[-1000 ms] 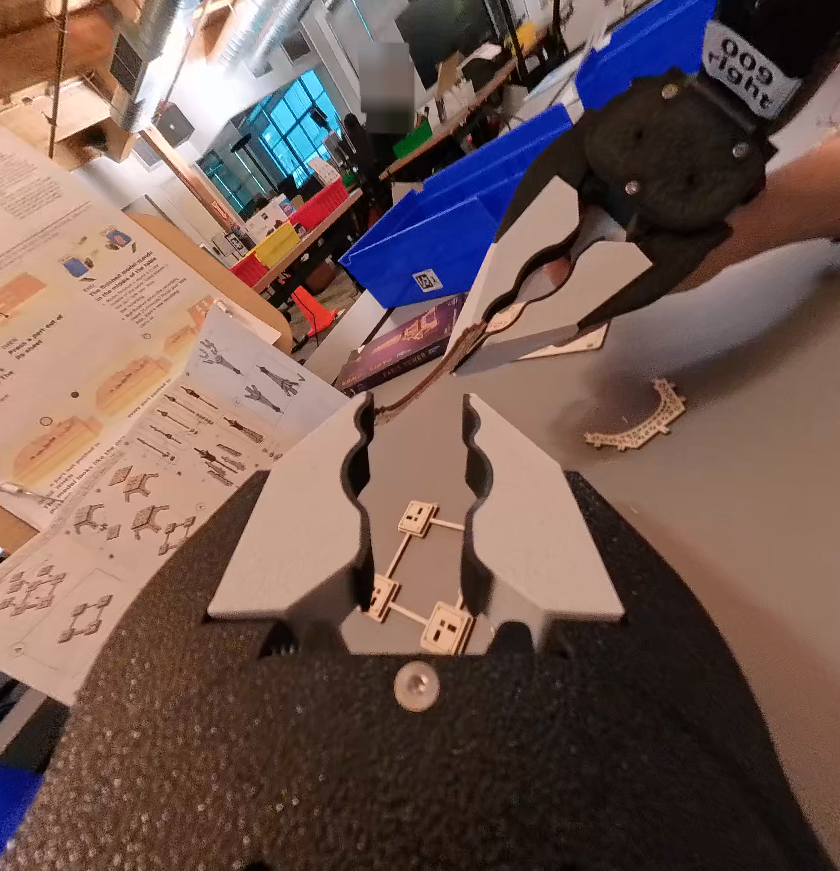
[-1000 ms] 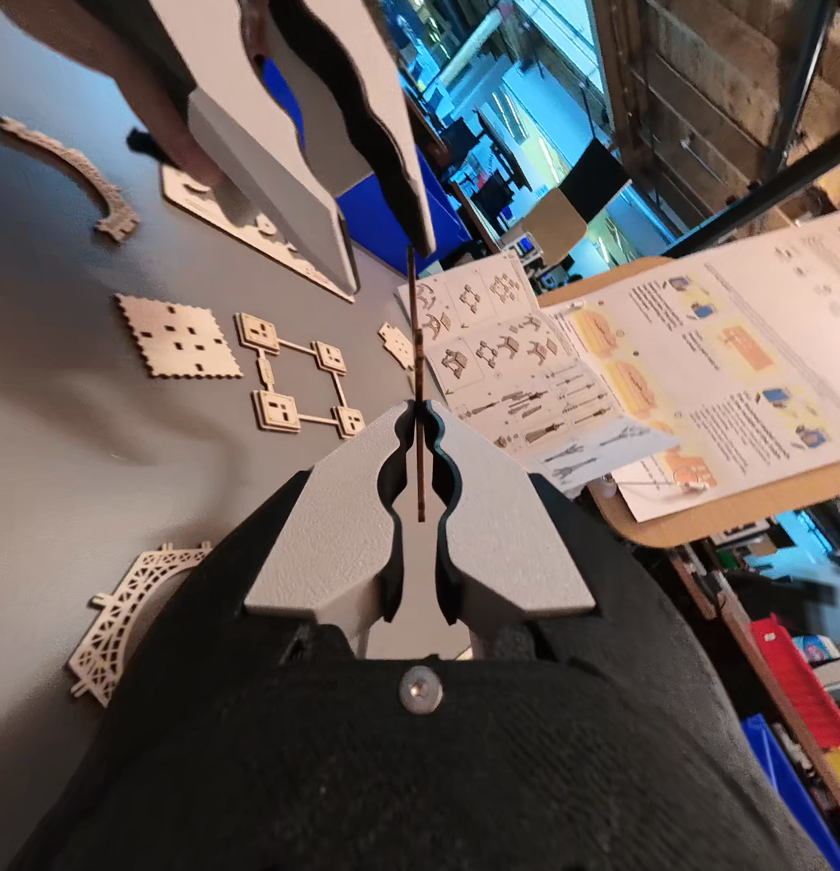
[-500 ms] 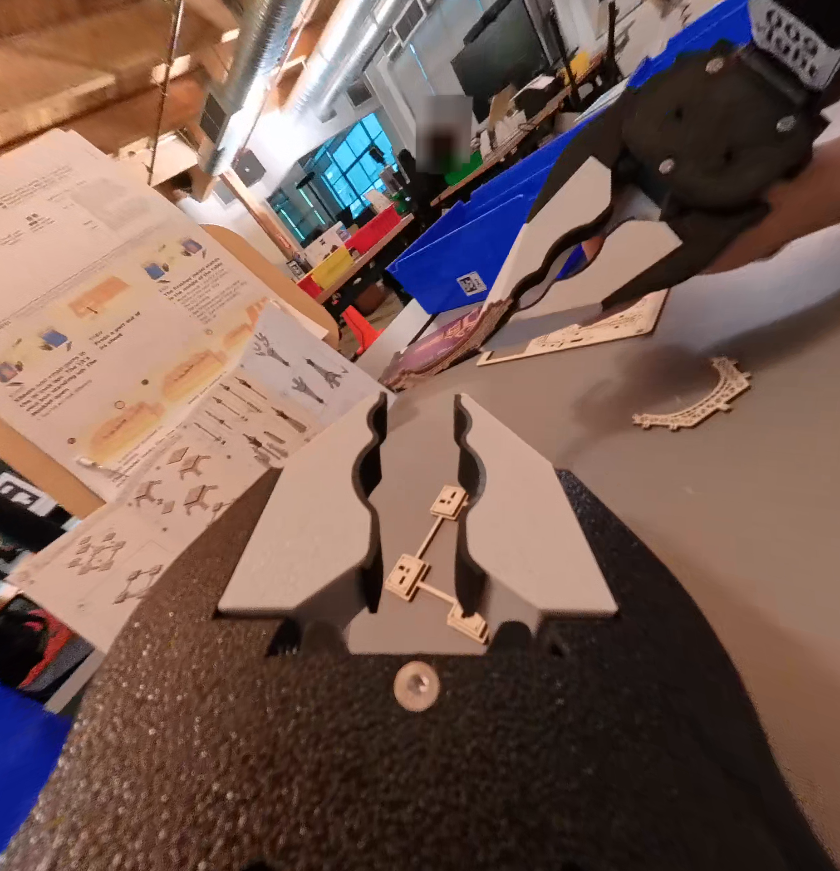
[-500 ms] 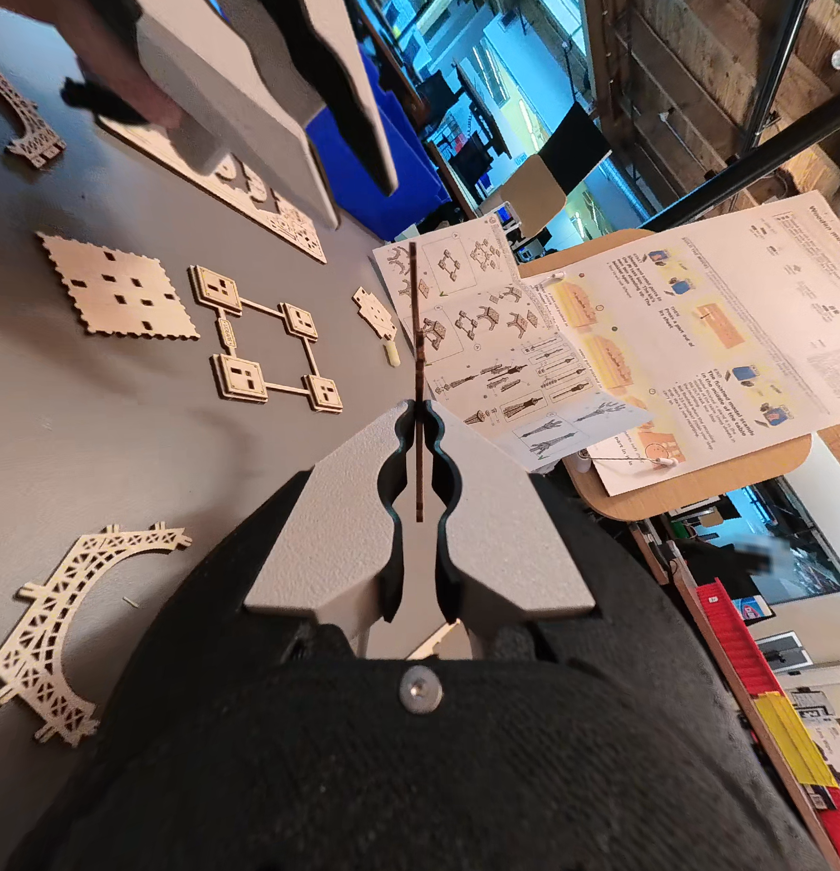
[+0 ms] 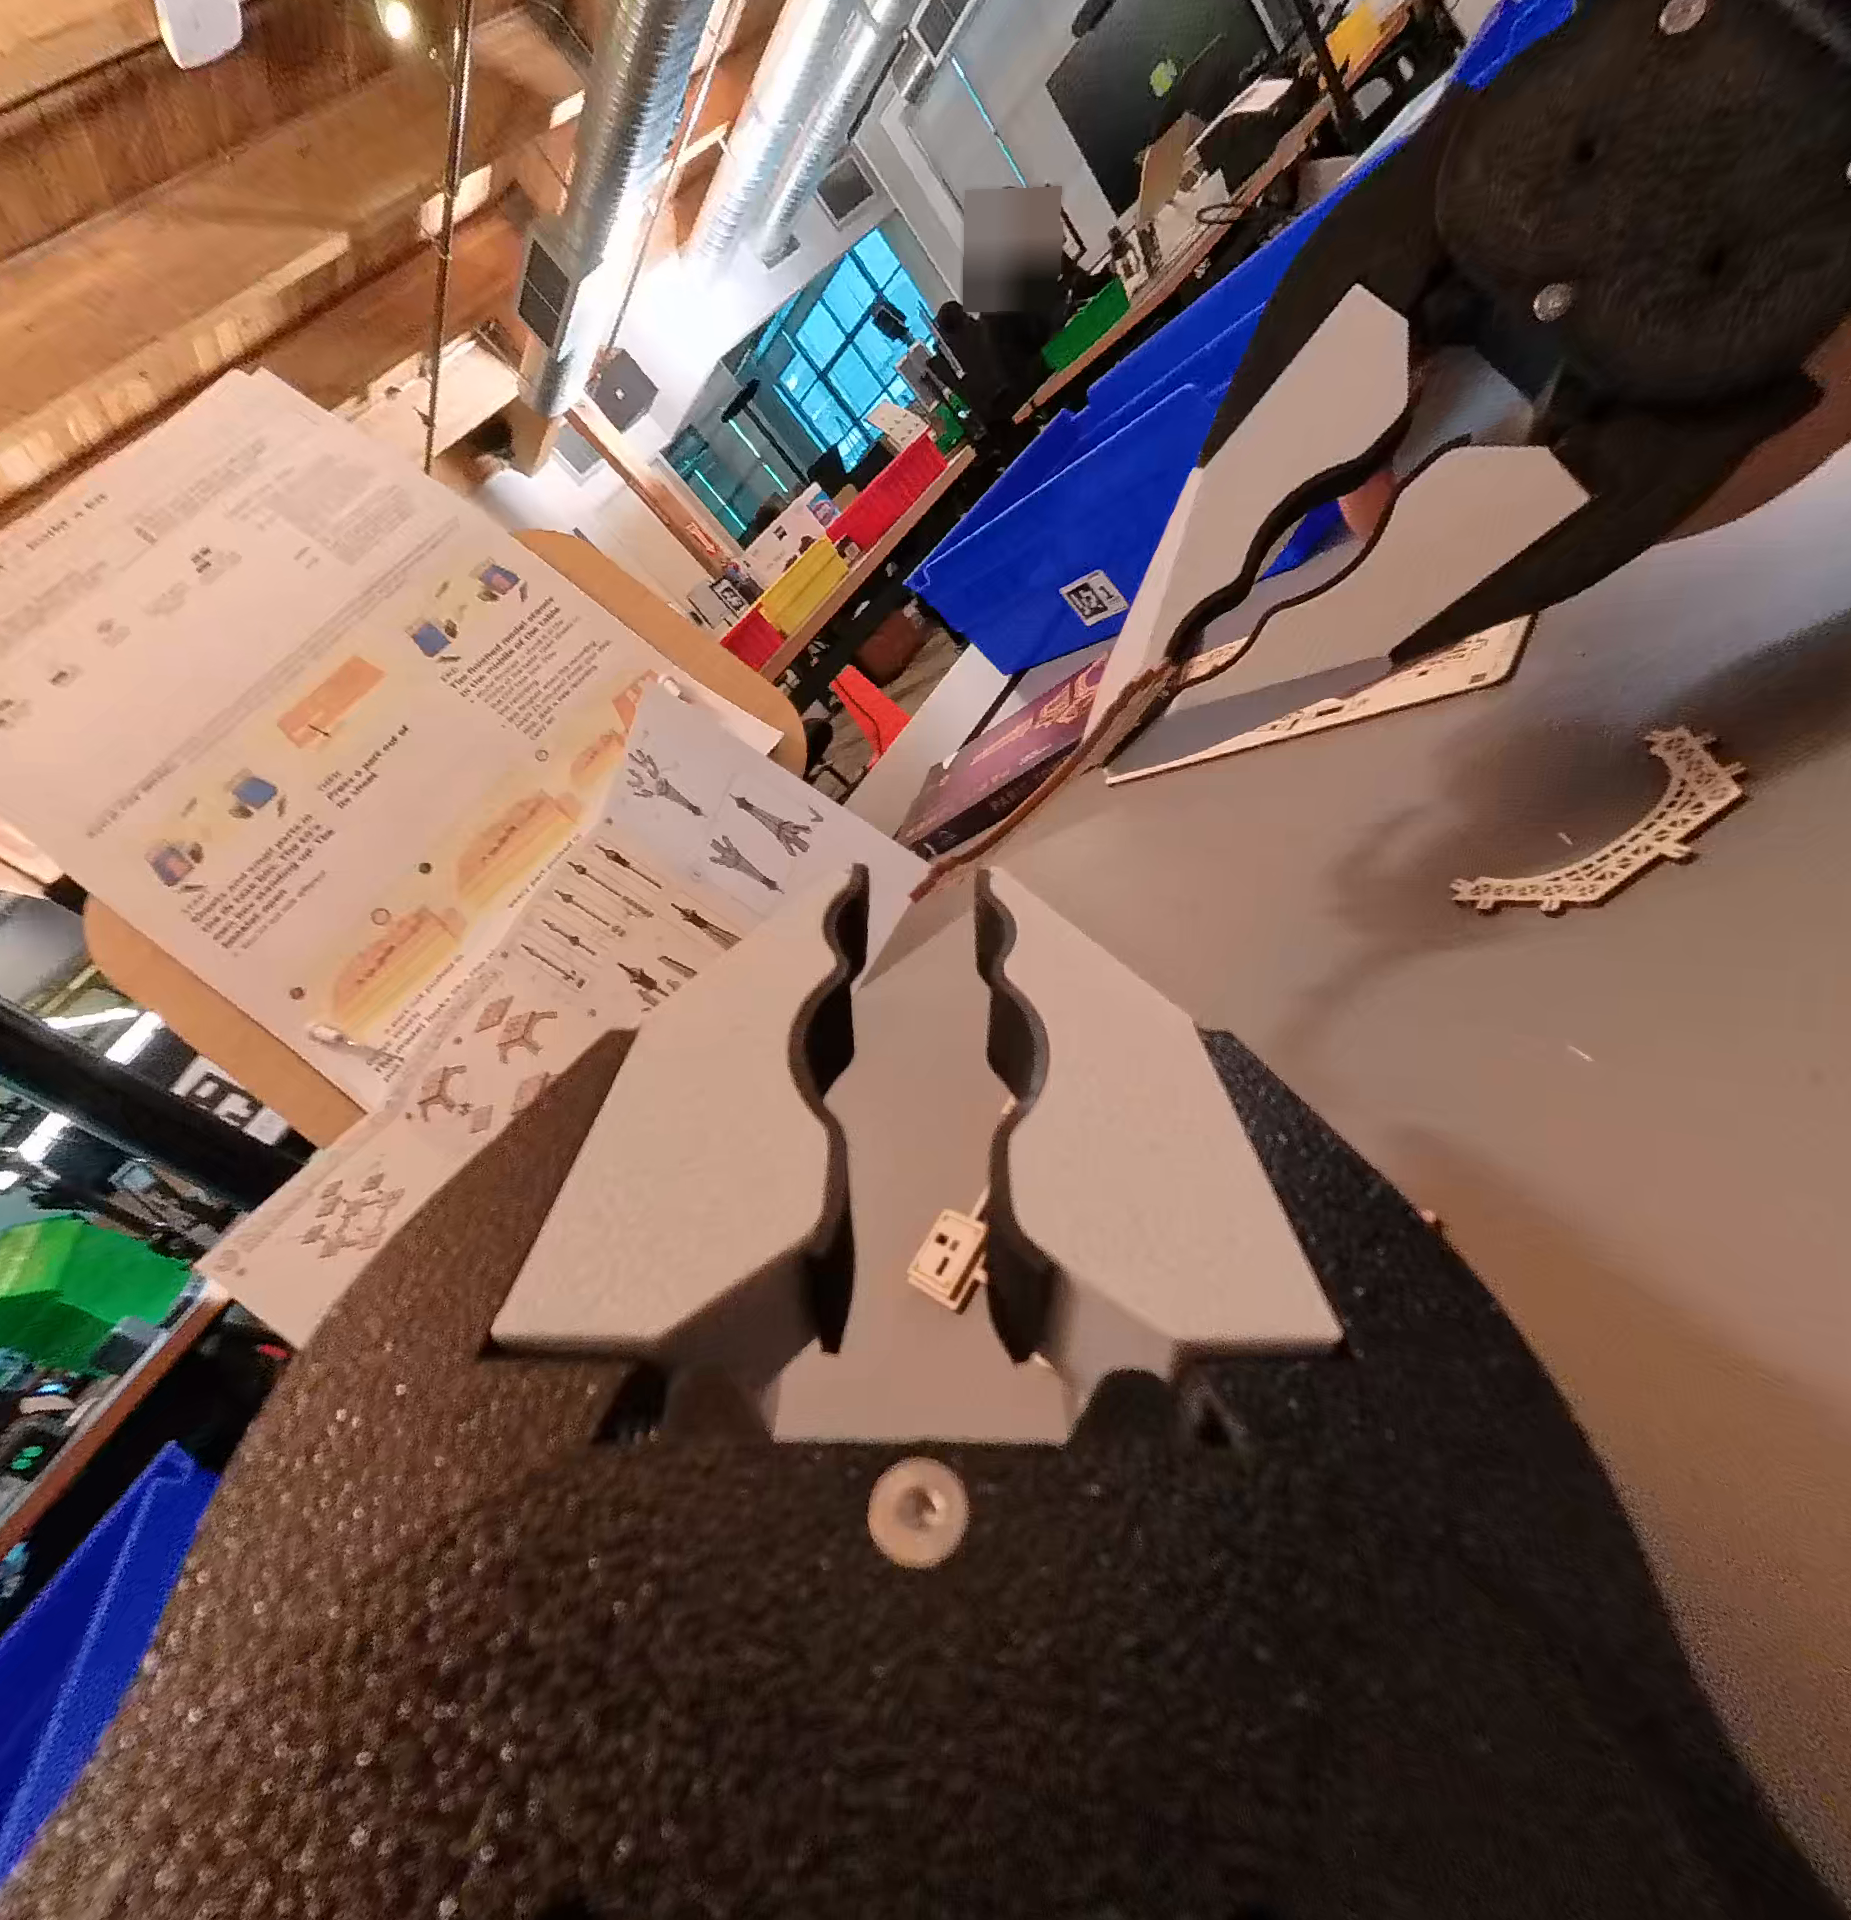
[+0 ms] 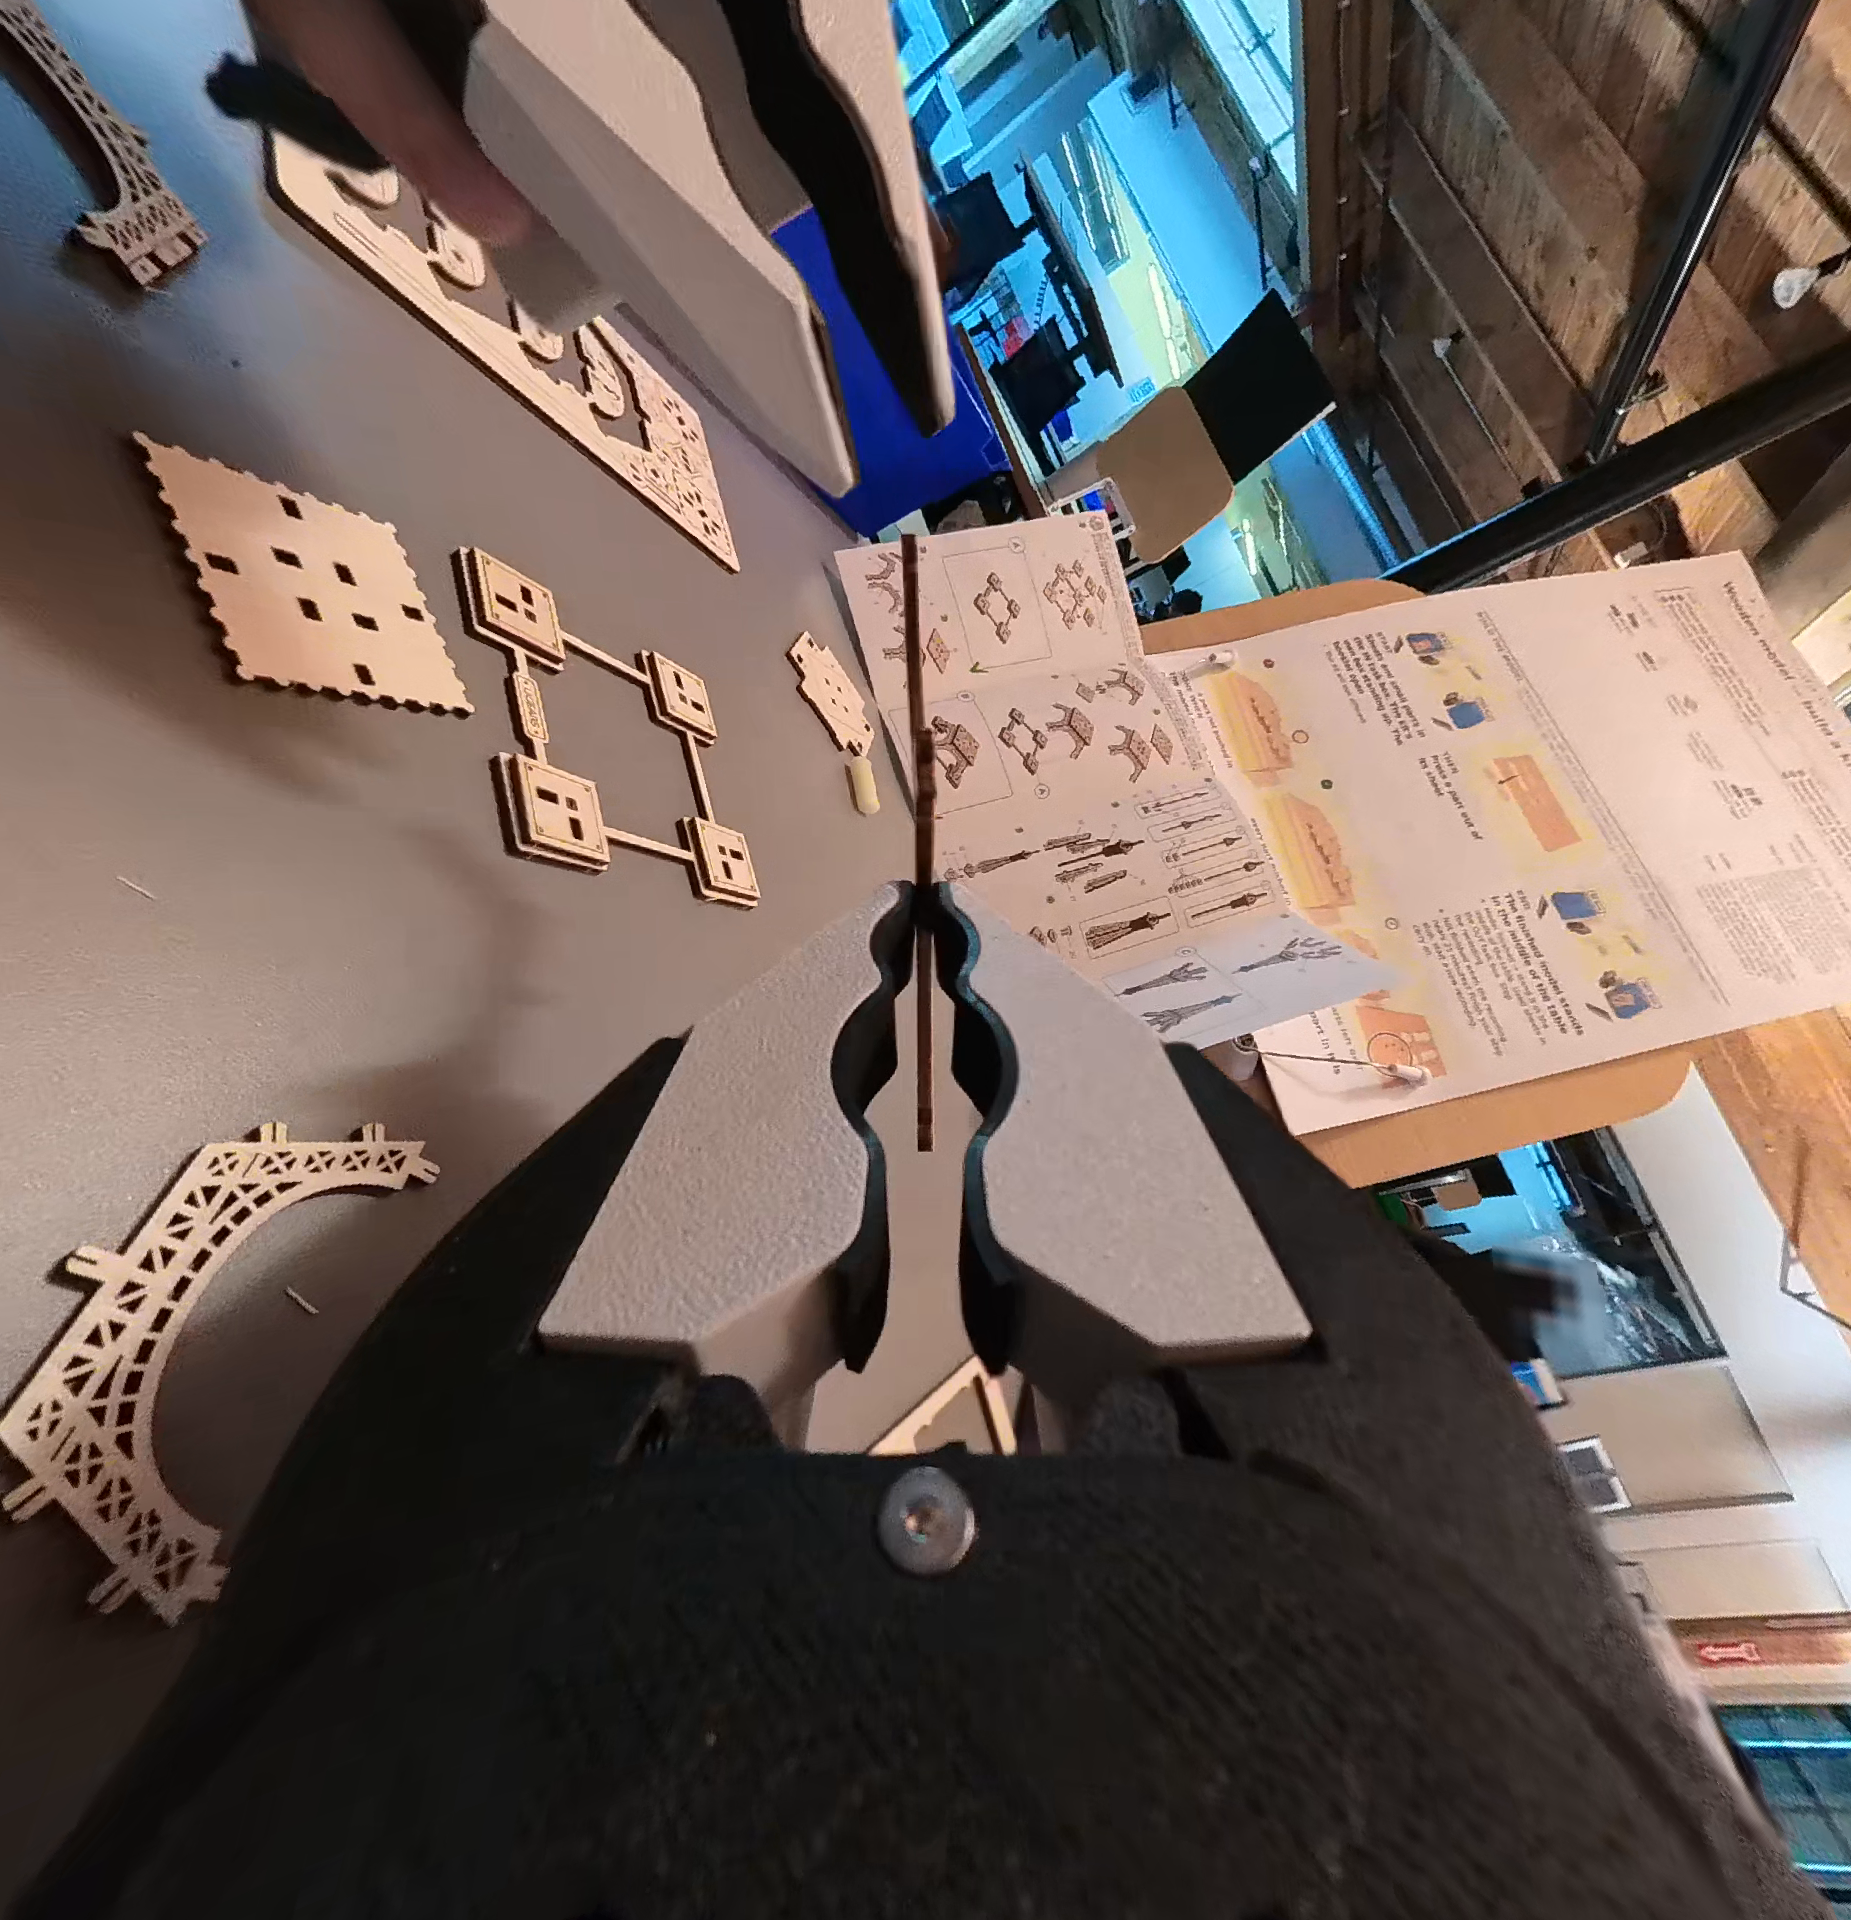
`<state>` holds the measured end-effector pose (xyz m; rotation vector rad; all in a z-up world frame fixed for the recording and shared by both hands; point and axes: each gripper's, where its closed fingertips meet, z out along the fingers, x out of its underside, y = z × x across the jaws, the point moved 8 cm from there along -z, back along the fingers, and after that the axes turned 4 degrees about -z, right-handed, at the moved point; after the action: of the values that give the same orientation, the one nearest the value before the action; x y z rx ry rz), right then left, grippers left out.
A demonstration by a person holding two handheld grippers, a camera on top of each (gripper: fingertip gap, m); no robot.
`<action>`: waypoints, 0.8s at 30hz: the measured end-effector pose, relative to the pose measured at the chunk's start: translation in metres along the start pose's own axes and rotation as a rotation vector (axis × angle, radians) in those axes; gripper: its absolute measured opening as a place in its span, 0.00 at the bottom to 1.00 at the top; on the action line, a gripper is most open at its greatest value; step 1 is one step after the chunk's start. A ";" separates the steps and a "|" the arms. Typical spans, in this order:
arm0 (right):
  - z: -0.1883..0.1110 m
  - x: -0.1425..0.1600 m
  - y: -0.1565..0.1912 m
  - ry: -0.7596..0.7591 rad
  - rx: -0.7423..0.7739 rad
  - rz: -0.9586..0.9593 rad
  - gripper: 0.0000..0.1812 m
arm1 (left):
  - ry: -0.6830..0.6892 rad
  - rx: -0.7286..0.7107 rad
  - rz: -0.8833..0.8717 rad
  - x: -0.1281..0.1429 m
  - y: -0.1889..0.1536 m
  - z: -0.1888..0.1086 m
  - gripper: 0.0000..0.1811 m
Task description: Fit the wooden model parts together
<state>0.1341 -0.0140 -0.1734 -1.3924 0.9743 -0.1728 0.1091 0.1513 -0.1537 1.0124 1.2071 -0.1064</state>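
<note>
The right gripper [image 6: 923, 914] pinches a thin wooden piece [image 6: 916, 748] edge-on, probably bound for the square frame [image 6: 609, 727]; the left gripper [image 5: 916, 904] gapes empty.

The left gripper [image 5: 916, 894] hangs above the grey surface with its two grey fingers [image 5: 692, 1174] spread apart and nothing between them. The right gripper [image 6: 923, 896] has its fingers [image 6: 734, 1153] pressed nearly together at the tips, clamping a thin dark strip [image 6: 916, 790] edge-on that sticks out ahead of them. In the left wrist view the right gripper [image 5: 1160, 675] sits farther off at upper right, tips angled down towards the surface, with a bit of the holding hand [image 5: 1368, 499] visible behind its fingers.
</note>
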 end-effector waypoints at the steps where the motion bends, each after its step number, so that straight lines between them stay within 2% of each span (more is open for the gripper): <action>1: 0.000 0.000 0.000 0.002 0.001 -0.018 0.00 | 0.003 -0.005 0.019 -0.001 -0.001 0.000 0.09; 8: -0.007 -0.012 -0.004 -0.042 0.058 -0.155 0.00 | -0.034 -0.006 0.234 -0.019 -0.015 0.000 0.10; 12: -0.011 -0.019 -0.001 -0.074 0.024 -0.237 0.00 | -0.031 -0.024 0.385 -0.031 -0.024 0.002 0.11; 16: -0.016 -0.025 0.000 -0.102 -0.016 -0.305 0.00 | 0.030 0.088 0.523 -0.037 -0.040 0.004 0.10; 19: -0.019 -0.028 0.000 -0.114 -0.029 -0.318 0.00 | 0.084 0.113 0.573 -0.036 -0.044 0.007 0.10; 24: -0.020 -0.031 0.001 -0.126 -0.062 -0.301 0.00 | 0.068 0.101 0.568 -0.038 -0.046 0.008 0.00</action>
<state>0.1014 -0.0096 -0.1574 -1.5836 0.6674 -0.2777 0.0738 0.1034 -0.1503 1.4216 0.9412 0.3175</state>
